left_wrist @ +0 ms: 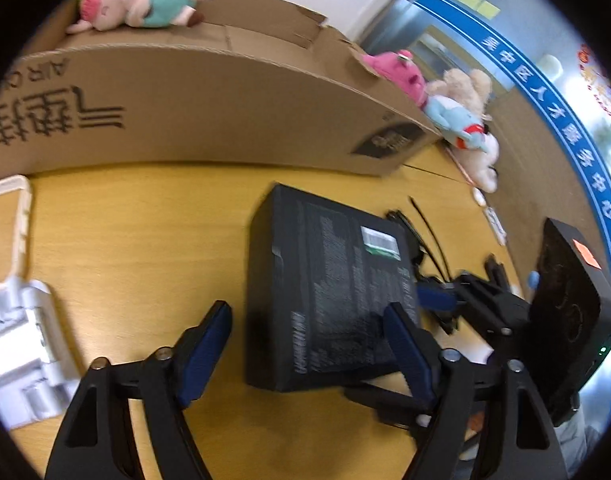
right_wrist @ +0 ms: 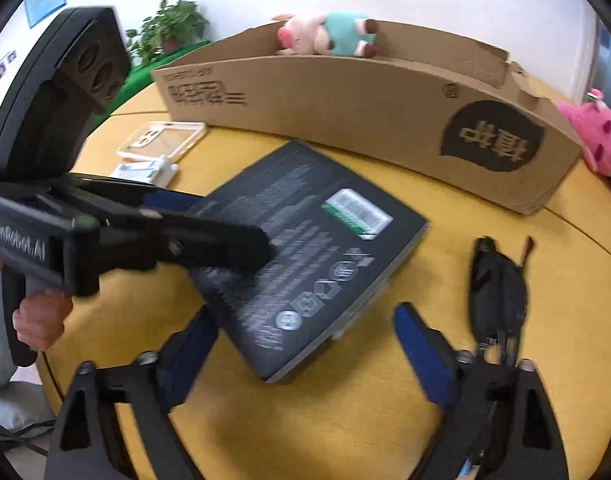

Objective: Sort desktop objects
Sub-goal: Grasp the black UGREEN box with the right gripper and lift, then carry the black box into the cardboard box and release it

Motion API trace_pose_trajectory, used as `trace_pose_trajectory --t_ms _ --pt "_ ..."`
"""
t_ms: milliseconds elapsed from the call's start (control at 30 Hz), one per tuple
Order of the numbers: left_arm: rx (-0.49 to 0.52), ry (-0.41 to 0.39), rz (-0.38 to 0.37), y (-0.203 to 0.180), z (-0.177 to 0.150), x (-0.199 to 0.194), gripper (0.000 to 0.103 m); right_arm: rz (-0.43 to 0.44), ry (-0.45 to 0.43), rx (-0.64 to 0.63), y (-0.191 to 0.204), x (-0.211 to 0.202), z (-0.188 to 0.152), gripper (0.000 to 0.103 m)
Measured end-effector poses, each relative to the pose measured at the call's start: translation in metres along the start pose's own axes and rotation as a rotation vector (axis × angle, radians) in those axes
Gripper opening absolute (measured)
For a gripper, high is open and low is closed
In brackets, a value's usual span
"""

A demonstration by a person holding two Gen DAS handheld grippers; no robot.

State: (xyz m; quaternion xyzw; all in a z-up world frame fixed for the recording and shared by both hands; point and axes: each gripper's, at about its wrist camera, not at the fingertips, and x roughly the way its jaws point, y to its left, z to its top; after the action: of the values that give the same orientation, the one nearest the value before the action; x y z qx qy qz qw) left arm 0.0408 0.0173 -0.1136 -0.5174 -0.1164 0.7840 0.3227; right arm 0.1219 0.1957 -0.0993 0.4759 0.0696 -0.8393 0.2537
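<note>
Both grippers angled down, jaws apart, straddling black box [left_wrist: 329, 292]

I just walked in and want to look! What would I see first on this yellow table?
First you'd see the flat black box in the middle of the yellow table, with the left gripper and right gripper open around its near edges. Behind it stands a long cardboard box with a pink pig plush lying in it. A bright pink plush sits by its right end.
</note>
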Motion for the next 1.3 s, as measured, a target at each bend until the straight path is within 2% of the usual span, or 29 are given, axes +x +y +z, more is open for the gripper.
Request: trace_pose_trajectory --t_ms 200,267,400,567,733,1067,1300 --pt "0.007 -0.024 0.029 -0.004 -0.001 -0.002 0.072 -0.023 -0.002 -0.025 0.008 0.005 0.004 0.078" --pt "0.052 -0.044 0.056 -0.011 -0.003 -0.008 0.071 -0.043 -0.014 -0.035 0.012 0.004 0.004 0.078" --pt "0.094 -0.106 0.104 -0.026 -0.001 -0.028 0.071 -0.055 -0.082 -0.049 0.021 -0.013 0.010 0.078" --pt "0.109 -0.175 0.110 -0.035 0.014 -0.060 0.071 -0.083 -0.163 -0.105 0.033 -0.039 0.030 0.078" --pt "0.161 -0.288 0.142 -0.053 0.039 -0.095 0.071 -0.092 -0.264 -0.167 0.038 -0.071 0.065 0.078" --pt "0.321 -0.496 0.175 -0.094 0.110 -0.161 0.071 -0.210 -0.440 -0.311 0.040 -0.138 0.152 0.078" --pt "0.401 -0.573 0.210 -0.118 0.164 -0.186 0.071 -0.260 -0.503 -0.348 0.030 -0.172 0.210 0.078"
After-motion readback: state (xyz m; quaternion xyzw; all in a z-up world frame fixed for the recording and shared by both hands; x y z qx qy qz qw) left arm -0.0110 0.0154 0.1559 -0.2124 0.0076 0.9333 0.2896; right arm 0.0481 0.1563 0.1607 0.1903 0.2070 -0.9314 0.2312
